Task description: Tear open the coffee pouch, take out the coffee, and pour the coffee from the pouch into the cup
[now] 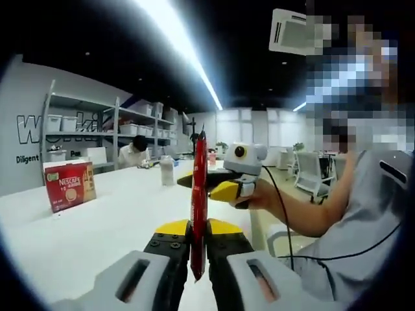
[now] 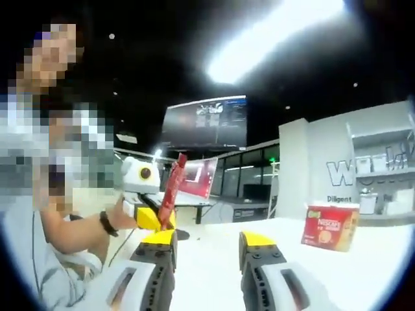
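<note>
- The coffee pouch is a slim, glossy red stick, upright and edge-on, above the white bench.
- The left claw, yellow-tipped on black jaws, is clamped on the pouch's lower part.
- The right claw stands with jaws wide apart, holding nothing; in the right gripper view, the pouch rises beyond its left jaw.
- A red, boxy coffee carton stands well apart on the bench.
</note>
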### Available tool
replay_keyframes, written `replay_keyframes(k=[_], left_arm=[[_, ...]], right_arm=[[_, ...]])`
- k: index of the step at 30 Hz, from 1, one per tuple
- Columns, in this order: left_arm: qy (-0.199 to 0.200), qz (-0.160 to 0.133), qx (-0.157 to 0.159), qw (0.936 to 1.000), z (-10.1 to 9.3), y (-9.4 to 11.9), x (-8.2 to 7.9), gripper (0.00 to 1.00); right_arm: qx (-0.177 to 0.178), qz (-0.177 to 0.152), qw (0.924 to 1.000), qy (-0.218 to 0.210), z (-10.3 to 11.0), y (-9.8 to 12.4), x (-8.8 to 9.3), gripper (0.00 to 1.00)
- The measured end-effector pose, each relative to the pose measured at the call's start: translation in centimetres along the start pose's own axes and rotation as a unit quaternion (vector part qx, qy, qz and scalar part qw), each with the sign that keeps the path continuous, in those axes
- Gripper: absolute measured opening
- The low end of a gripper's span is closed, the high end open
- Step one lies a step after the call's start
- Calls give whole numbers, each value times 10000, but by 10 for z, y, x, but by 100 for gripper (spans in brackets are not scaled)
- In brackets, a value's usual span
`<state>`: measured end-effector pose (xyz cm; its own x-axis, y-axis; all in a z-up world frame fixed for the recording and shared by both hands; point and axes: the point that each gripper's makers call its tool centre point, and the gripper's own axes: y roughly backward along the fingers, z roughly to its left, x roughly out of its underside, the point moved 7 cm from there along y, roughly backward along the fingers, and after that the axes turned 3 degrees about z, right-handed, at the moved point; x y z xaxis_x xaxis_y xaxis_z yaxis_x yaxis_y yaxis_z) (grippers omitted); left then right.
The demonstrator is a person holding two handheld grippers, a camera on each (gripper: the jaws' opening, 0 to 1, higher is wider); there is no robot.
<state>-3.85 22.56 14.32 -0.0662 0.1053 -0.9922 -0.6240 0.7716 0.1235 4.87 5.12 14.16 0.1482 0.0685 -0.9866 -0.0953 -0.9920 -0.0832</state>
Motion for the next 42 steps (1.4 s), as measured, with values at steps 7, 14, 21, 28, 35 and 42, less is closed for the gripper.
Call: replay_keyframes(k=[7, 14, 21, 28, 35, 42], left_arm=[[-32, 74, 16, 10000, -1, -3, 2, 12], [-26, 42, 24, 10000, -2, -1, 1, 12], [-46, 26, -16, 10000, 0, 4, 0, 12], [-75, -5, -59, 10000, 1, 8, -3, 12], [-62, 1, -77, 10000, 3, 8, -2, 12], [-44, 25, -66, 10000, 3, 8, 1, 12]], right_arm=[[444, 17, 9990, 57, -17, 15, 9, 43], [911, 34, 9956, 214, -39, 28, 27, 45], [1364, 136, 9905, 100, -64, 52, 37, 51], [1753, 299, 9841, 34, -84, 70, 39, 52], [2293, 495, 9720, 142, -107, 85, 39, 53], [2827, 624, 9571, 104, -148, 108, 40, 53]])
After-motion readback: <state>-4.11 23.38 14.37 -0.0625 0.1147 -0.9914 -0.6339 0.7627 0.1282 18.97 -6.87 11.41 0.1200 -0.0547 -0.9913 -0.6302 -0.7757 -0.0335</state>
